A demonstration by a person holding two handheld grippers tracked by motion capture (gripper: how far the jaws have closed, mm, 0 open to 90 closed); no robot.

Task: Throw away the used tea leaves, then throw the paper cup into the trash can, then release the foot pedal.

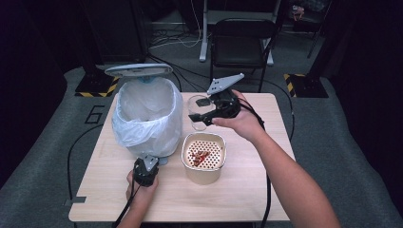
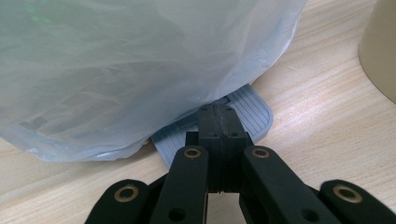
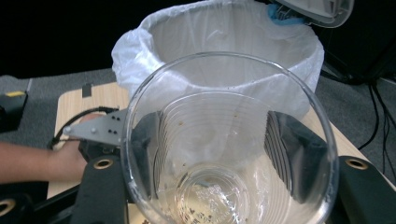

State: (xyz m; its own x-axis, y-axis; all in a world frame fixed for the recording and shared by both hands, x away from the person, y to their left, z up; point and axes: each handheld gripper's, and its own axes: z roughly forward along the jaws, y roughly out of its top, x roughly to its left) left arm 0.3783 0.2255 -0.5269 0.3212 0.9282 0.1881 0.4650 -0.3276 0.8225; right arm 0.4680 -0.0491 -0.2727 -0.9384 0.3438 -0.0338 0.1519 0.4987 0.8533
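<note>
A pedal bin (image 1: 148, 118) lined with a white bag stands on the left of the table, its grey lid (image 1: 139, 70) raised. My left gripper (image 1: 145, 172) is shut with nothing between its jaws, and its tips (image 2: 218, 114) rest on the bin's grey ribbed pedal (image 2: 254, 112). My right gripper (image 1: 203, 116) is shut on a clear glass (image 1: 198, 111) that it holds roughly upright just right of the bin. Through the glass (image 3: 224, 140) I see the ribbed pads (image 3: 292, 156) pressed on its sides and small crumbs at its bottom. Beyond it is the bin's open mouth (image 3: 224, 32).
A beige pot (image 1: 203, 159) with a perforated insert holding reddish scraps stands at the table's middle, between the two grippers; its wall (image 2: 380, 46) lies right of the pedal. A black folding chair (image 1: 240, 42) and cables are on the floor behind the table.
</note>
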